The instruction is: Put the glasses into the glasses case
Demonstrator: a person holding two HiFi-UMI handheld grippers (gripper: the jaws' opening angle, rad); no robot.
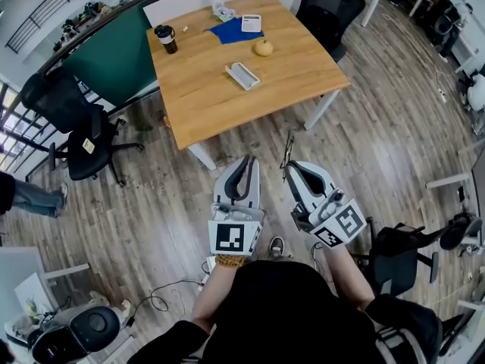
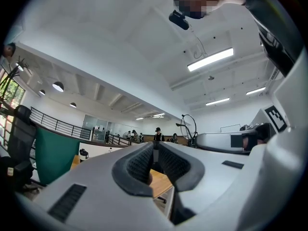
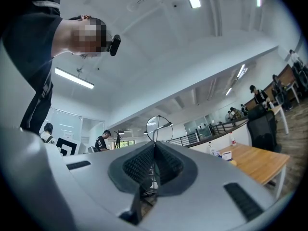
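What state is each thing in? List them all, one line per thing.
left gripper: shut, empty.
right gripper: shut on the glasses.
glasses: clamped in the jaws, one lens standing above them.
glasses case: lying on the table, seemingly open, no glasses in it.
cup: upright, lid on.

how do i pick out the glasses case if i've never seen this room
Find the wooden table in the head view. Near its middle, alone on bare wood, lies the glasses case: pale, oblong, set at a slant. Unlike the round yellow fruit and the flat blue cloth behind it, it is long and whitish.
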